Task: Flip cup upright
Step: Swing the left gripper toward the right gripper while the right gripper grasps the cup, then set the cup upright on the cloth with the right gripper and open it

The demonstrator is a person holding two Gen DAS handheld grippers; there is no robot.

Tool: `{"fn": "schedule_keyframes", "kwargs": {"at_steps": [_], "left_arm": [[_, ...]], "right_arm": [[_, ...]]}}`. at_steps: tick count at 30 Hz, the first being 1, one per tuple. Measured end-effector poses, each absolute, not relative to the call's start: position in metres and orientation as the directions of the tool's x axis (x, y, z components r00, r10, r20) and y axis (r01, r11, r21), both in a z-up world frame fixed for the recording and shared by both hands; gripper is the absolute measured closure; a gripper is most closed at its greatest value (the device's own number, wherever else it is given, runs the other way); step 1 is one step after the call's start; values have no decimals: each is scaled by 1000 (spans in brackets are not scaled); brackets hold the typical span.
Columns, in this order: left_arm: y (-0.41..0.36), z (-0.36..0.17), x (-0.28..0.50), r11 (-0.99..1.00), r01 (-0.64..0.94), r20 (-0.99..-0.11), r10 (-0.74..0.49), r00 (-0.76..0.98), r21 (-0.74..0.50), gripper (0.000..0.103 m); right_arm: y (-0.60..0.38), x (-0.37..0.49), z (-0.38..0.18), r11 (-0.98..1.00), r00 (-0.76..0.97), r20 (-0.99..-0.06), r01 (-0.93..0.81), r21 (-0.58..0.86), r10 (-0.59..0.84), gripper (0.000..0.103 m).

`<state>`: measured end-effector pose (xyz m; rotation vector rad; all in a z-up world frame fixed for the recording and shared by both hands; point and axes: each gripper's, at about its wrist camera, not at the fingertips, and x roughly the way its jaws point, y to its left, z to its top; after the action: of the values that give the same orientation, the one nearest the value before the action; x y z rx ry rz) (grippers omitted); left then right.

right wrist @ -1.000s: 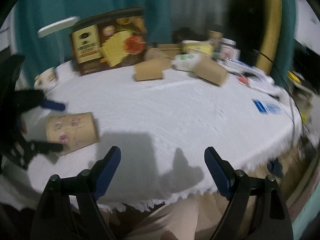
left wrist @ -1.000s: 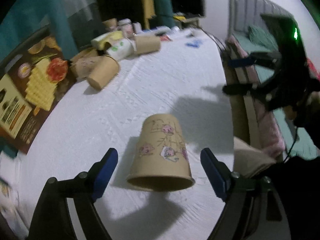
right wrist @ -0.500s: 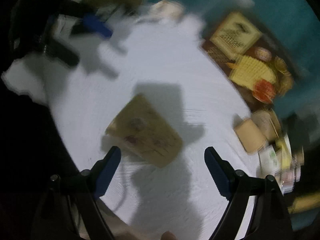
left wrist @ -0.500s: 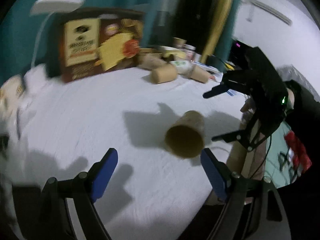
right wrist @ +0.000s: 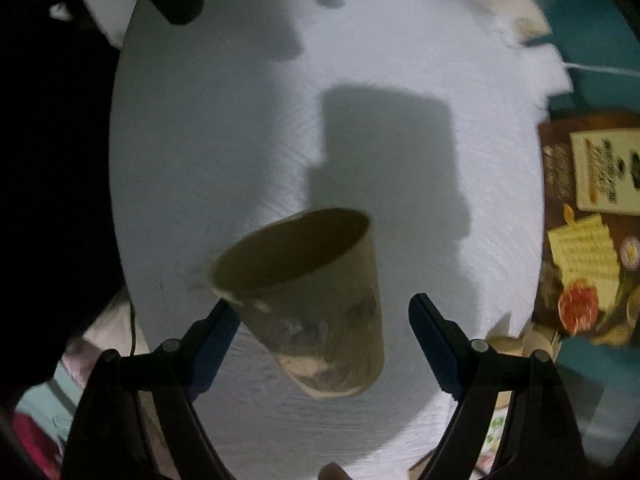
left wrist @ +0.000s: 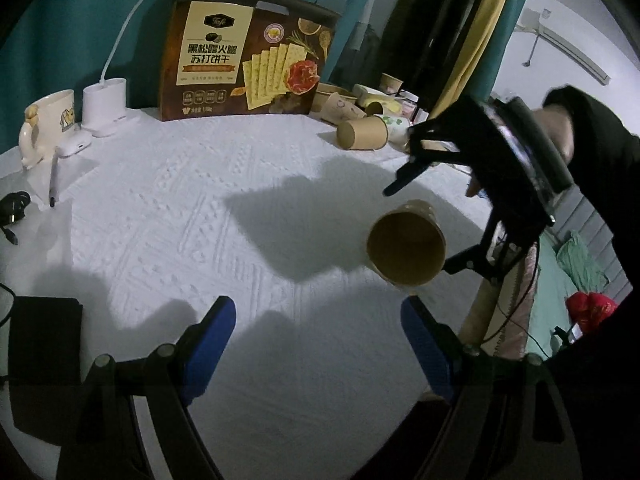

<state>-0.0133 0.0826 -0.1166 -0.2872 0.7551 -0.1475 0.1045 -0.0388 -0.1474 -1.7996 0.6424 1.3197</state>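
A brown paper cup [left wrist: 406,248] with small printed pictures lies on its side on the white tablecloth [left wrist: 240,220], near the table's right edge, its mouth facing my left gripper. My right gripper [left wrist: 418,228] hangs over it pointing steeply down, its fingers on either side of the cup. In the right wrist view the cup [right wrist: 312,300] lies between the blue pads. The left pad [right wrist: 216,332] is close to the rim and the right pad [right wrist: 432,340] stands clear of it. My left gripper [left wrist: 320,320] is open and empty, short of the cup and to its left.
At the back stand a cracker box [left wrist: 248,52], a white lamp base [left wrist: 104,108], a mug [left wrist: 48,120] and several paper cups [left wrist: 362,132] on their sides. A pen [left wrist: 54,180] and a black flat object [left wrist: 44,360] lie at the left. A bed [left wrist: 576,264] lies beyond the right edge.
My left gripper has drawn back from around the cup and rolled level. My right gripper has swung over, rolled and tipped downward, and now straddles the cup.
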Motion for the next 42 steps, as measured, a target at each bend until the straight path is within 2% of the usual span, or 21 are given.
{"fn": "schedule_keyframes", "kwargs": {"at_steps": [3,6,7,16,21,26,32,36,42], "left_arm": [[86,-119,-13,945,31,-648,-246,721,-325,18],[89,-120,-14,943,26,-647,-247,721,-331,18],[91,-120,-14,942,21,-648,-247,721,-335,18],[93,-118,-15,942,13,-639,-238,731,-336,18],[89,-121,-11,959,-39,-661,-163,732,-280,18],[89,-115,-10,955,-58,-633,-146,760,-290,18],[87,-106,0,959,-128,-629,-62,775,-252,18],[86,-102,4,960,-172,-626,-5,779,-221,18],[82,-104,8,963,-154,-636,-23,771,-220,18]], "right_arm": [[-31,104,-154,-588,323,-946,-762,-270,16,24],[-27,105,-157,-605,311,-950,-758,-243,-9,40],[-27,105,-157,-608,310,-951,-756,-241,-10,41],[-17,126,-135,-509,267,-961,-818,-269,79,42],[-22,153,-112,-246,185,-947,-936,-251,261,42],[-45,171,-107,38,151,-875,-988,-151,461,42],[-81,181,-125,346,209,-719,-937,47,663,42],[-99,189,-129,462,249,-642,-868,185,725,42],[-129,184,-131,591,403,-565,-782,196,720,42]]}}
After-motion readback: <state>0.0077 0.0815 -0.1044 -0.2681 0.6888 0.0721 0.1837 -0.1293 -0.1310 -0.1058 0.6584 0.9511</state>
